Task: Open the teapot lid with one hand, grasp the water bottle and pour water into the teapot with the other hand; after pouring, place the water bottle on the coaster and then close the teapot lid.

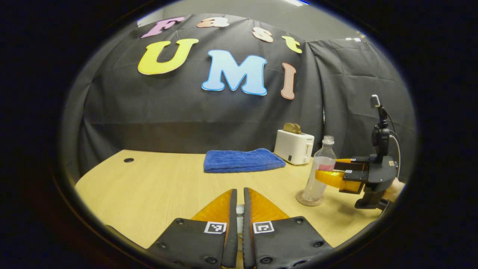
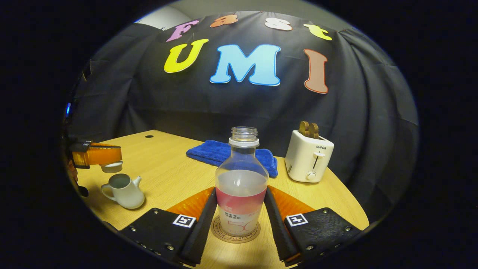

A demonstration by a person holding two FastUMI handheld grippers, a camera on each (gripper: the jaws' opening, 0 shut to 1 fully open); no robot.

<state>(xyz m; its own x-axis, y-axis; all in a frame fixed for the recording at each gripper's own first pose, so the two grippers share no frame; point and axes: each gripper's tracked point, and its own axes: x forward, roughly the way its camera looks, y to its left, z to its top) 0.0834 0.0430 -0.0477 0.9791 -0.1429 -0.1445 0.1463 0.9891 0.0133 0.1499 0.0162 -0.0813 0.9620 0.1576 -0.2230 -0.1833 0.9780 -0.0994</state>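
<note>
1. Nearest the right gripper's camera: right gripper (image 2: 241,220), fingers set either side of the bottle (image 2: 241,186). They lie against or very close to its sides; firm contact cannot be confirmed.
2. Bottle: clear, uncapped, partly filled, upright on the round coaster (image 2: 224,234). By this placement the pouring looks done and the bottle appears set down.
3. Left gripper (image 1: 240,213): in its own view the fingers stand almost together, with a pale object in the slit between them. The right gripper view shows that gripper (image 2: 98,155) at the left edge holding the lid (image 2: 111,167) above the teapot.
4. Teapot (image 2: 124,190): small, white, mouth open, on the table (image 2: 168,168) well left of the bottle.
5. Step in hand, by judgement: release the bottle, then close the teapot. Advice: spread the right fingers evenly and back straight out so the bottle is not dragged off the coaster; lower the lid level and centred over the mouth.
6. Farther back: folded blue towel (image 2: 227,153), then white toaster (image 2: 309,158) near the wall.
7. View differences: the right gripper view gives the teapot and lid; the left gripper view gives the right gripper (image 1: 336,170) side-on at the bottle (image 1: 320,170), plus a camera mast (image 1: 380,130) upon it.
</note>
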